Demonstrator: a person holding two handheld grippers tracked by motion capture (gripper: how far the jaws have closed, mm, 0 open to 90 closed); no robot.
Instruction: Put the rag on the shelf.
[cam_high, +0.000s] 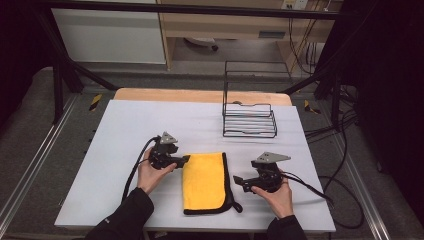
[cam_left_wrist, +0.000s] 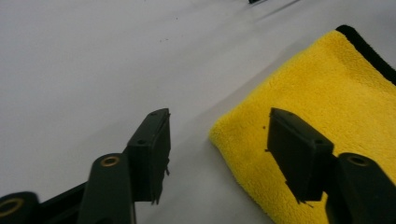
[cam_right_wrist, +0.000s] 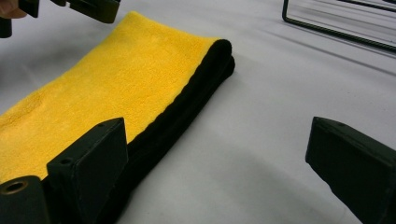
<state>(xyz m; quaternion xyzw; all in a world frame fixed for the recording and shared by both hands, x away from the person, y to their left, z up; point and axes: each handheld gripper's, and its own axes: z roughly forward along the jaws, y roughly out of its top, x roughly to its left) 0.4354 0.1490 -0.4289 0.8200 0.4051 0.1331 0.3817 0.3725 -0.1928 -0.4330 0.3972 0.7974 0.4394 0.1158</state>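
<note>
On the left, the left gripper (cam_high: 186, 159) sits at the far left corner of the folded yellow cloth (cam_high: 205, 181), jaws spread wide. In the left gripper view one jaw hangs over bare table (cam_left_wrist: 93, 60) and the other over the yellow pile, with the corner between them and nothing pinched yet. This looks like the approach to a grasp: both tools closing in on the cloth from opposite sides.

The cloth itself lies flat near the front edge of the white table, folded into a long rectangle with a black trim along its right edge and a small loop trailing at the near right corner.

Over to the right gripper (cam_high: 238, 181), just off the black-trimmed edge and also gaping wide. Its own view shows one jaw right beside the trim (cam_right_wrist: 187, 112), the other well out over bare table.

The next move, I'd say, calls for each tool to close on a cloth edge, low enough to catch the layers.

Farther back on the right stands a black wire rack (cam_high: 249, 120), well apart from the cloth. Nothing stands between the grippers and the cloth.
</note>
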